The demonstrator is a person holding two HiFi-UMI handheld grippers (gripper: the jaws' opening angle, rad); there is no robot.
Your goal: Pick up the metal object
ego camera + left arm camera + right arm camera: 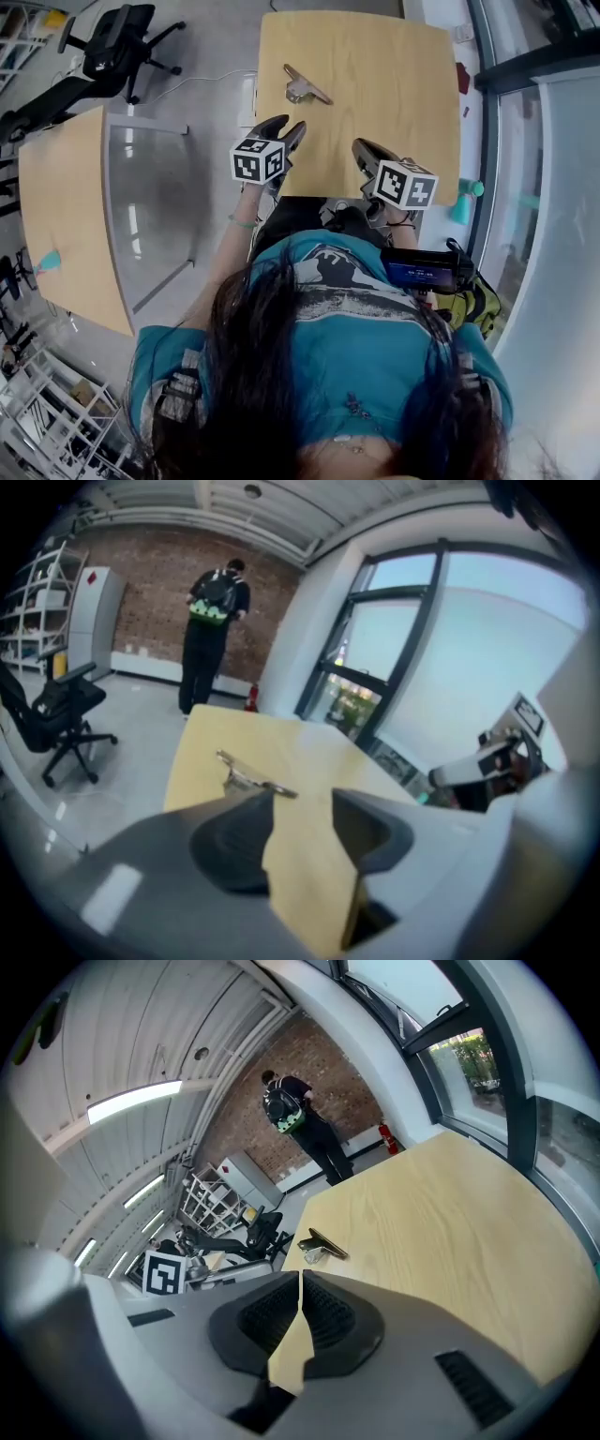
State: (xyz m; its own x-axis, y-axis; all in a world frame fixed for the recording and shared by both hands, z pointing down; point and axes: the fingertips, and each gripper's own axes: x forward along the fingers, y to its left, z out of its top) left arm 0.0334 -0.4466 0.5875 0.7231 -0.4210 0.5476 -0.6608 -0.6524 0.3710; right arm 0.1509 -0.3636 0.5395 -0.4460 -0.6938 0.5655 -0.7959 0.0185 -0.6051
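The metal object (305, 86), a small hinged silver clip, lies on the far left part of the light wooden table (394, 75). It also shows in the left gripper view as the metal object (248, 775), just beyond the jaws, and in the right gripper view as the metal object (321, 1244), farther off. My left gripper (289, 133) hovers at the table's near left edge, a short way from the clip; the left gripper (302, 801) is open with only bare table between its jaws. My right gripper (362, 152) hangs over the near edge; the right gripper (300, 1275) is shut and empty.
A second wooden table (61, 216) with a glass panel stands to the left across a floor gap. An office chair (117, 42) sits at the far left. A person with a backpack (214, 621) stands beyond the table. Windows (534, 187) run along the right, with a teal object (466, 202) by them.
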